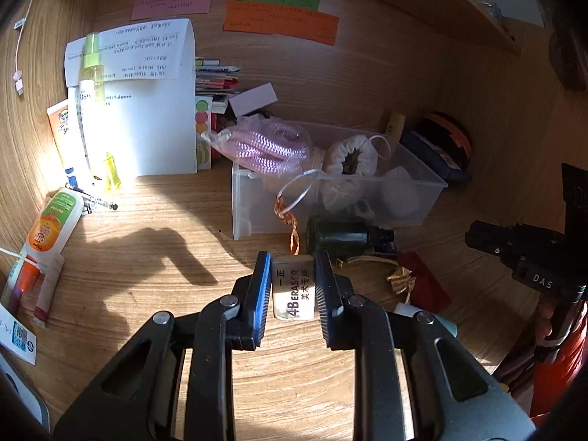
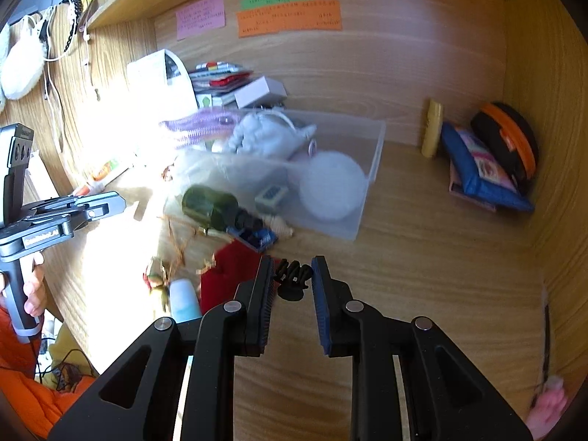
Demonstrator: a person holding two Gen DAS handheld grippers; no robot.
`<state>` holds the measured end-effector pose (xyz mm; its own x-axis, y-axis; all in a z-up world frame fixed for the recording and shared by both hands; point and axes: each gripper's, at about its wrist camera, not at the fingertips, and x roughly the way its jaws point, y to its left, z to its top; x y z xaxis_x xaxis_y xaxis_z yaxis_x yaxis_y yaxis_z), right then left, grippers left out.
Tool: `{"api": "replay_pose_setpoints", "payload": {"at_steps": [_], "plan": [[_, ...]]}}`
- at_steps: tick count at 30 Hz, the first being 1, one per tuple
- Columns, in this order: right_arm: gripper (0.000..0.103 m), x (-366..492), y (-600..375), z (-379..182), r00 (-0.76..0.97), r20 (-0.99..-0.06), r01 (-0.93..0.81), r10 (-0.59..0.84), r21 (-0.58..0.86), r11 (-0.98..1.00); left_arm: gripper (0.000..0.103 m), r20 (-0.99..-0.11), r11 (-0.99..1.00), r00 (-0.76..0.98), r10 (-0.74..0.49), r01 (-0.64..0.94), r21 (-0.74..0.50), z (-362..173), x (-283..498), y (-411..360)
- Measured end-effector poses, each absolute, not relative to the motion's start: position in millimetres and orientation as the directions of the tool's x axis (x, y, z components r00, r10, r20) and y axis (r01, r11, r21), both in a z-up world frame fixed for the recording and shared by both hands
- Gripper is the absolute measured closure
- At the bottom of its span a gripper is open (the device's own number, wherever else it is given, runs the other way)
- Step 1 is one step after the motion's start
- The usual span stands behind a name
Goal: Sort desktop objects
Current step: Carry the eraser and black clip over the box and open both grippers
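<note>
In the left wrist view my left gripper (image 1: 293, 272) is shut on a white 4B eraser (image 1: 294, 288), held above the wooden desk (image 1: 154, 257) in front of a clear plastic bin (image 1: 330, 198). In the right wrist view my right gripper (image 2: 293, 275) grips a small black hair claw clip (image 2: 292, 279) between its pads, above the desk. The clear bin (image 2: 367, 169) lies ahead and holds white pouches and a purple bag (image 2: 202, 125). A dark green bottle (image 2: 211, 204) lies on its side in front of the bin; it also shows in the left wrist view (image 1: 341, 235).
A red pouch (image 2: 231, 268), blue packet (image 2: 257, 237) and a light blue tube (image 2: 183, 301) lie near the bottle. Tubes and a spray bottle (image 1: 92, 84) crowd the left side. A blue case (image 2: 481, 169) and a black-orange round case (image 2: 507, 139) sit at the right back corner. Sticky notes (image 1: 279, 22) hang on the back wall.
</note>
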<state>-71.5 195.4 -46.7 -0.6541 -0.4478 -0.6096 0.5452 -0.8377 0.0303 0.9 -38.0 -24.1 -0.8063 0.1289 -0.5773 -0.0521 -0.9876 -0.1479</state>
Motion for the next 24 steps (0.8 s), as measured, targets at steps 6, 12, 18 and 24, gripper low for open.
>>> {"api": "replay_pose_setpoints", "payload": {"at_steps": [6, 12, 18, 24], "plan": [[0.084, -82, 187, -30, -0.670, -0.587, 0.558, -0.454, 0.004, -0.829, 0.080, -0.552, -0.984, -0.821, 0.144, -0.060, -0.168, -9, -13, -42], [0.084, -96, 183, -21, -0.671, -0.577, 0.574, -0.466, -0.006, -0.819, 0.080, -0.541, -0.984, -0.828, 0.146, -0.065, -0.166, -1, -31, -44], [0.084, -114, 177, -16, -0.664, -0.576, 0.580, -0.476, 0.005, -0.815, 0.080, -0.533, -0.983, -0.830, 0.167, -0.095, -0.160, 9, -52, -36], [0.084, -131, 171, -15, -0.650, -0.576, 0.591, -0.496, 0.027, -0.806, 0.080, -0.511, -0.978, -0.837, 0.195, -0.126, -0.166, 21, -74, -25]]}}
